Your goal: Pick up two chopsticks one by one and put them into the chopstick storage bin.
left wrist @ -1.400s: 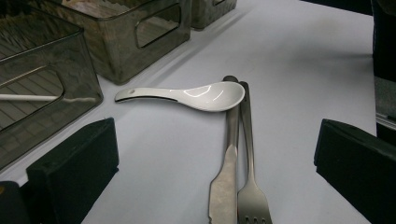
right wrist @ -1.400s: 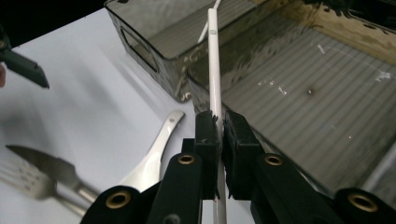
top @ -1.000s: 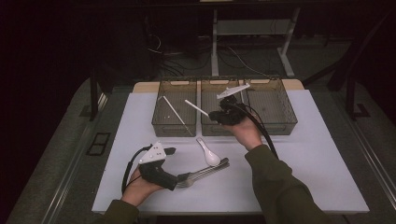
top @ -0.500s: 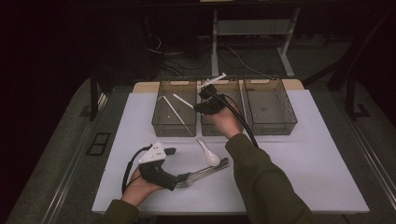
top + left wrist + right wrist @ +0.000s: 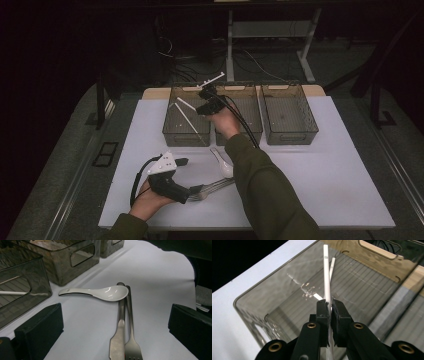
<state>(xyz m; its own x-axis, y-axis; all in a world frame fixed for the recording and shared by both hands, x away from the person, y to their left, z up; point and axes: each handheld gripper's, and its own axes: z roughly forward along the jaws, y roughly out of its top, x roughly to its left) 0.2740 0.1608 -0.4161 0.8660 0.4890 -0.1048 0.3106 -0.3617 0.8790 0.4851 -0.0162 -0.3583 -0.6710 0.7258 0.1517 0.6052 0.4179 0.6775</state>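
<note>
My right gripper [image 5: 329, 303] is shut on a thin white chopstick [image 5: 326, 272] that sticks out ahead of the jaws. It hangs over the left smoky bin [image 5: 249, 302]; in the high view this gripper [image 5: 206, 100] sits above the wall between the left bin [image 5: 172, 131] and the middle bin [image 5: 250, 131]. More white chopsticks [image 5: 189, 119] lie in the left bin. My left gripper [image 5: 115, 335] rests open near the front of the table, its jaws wide on either side of a metal knife [image 5: 119, 325] and fork [image 5: 131, 327]. A white ceramic spoon [image 5: 100, 293] lies across their handles.
A third bin [image 5: 289, 134] stands at the right of the row. All three sit on a white mat [image 5: 330, 180] at the back. The right forearm [image 5: 260, 185] crosses the middle of the mat. The left gripper [image 5: 192, 192] lies beside the cutlery [image 5: 217, 185].
The right gripper has carried the chopstick leftward, from above the middle and right bins to above the left bin. The left gripper has stayed put.
</note>
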